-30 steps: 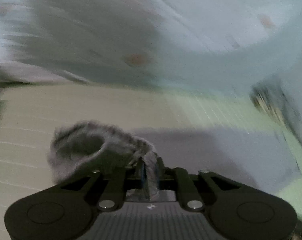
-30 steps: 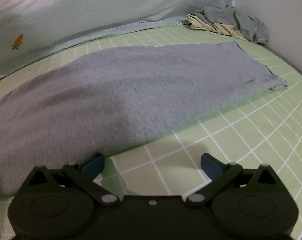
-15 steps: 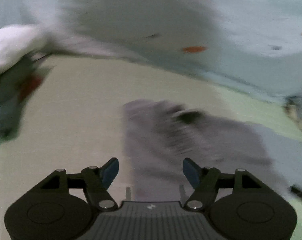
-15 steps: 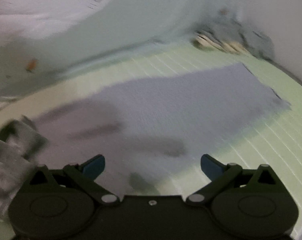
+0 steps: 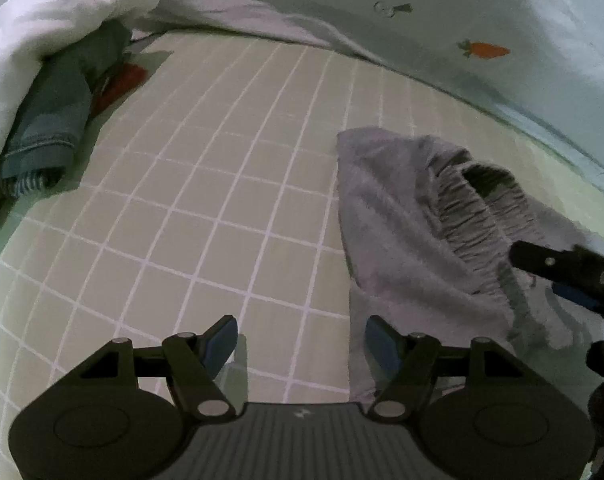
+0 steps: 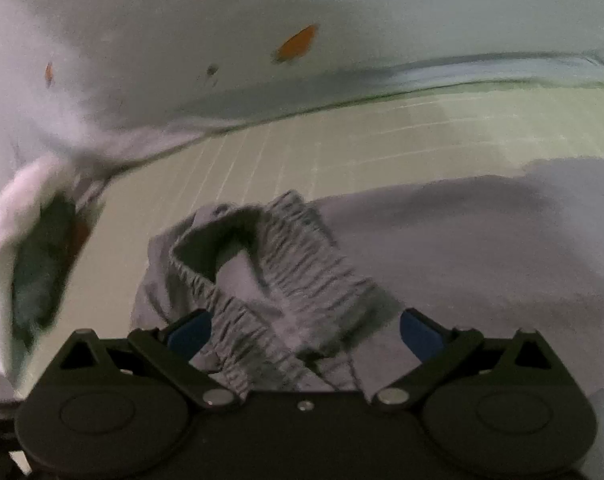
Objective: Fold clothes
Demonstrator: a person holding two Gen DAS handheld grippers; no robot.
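blur: whole right wrist view smeared, carrot-print quilt (image 6: 262, 40) and dark clothes pile (image 6: 42, 272) indistinct | cut off: right gripper (image 5: 573, 276) at left wrist view's right edge, grey trousers (image 5: 413, 240) legs beyond it | hidden: clothes pile partly under white duvet (image 5: 42, 20)

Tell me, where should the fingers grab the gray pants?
Probably the ruffled waistband of the gray pants, coming from above. It stands up in a thick ridge off the bed sheet, easier to pinch than the flat cloth. The right gripper is open over it.
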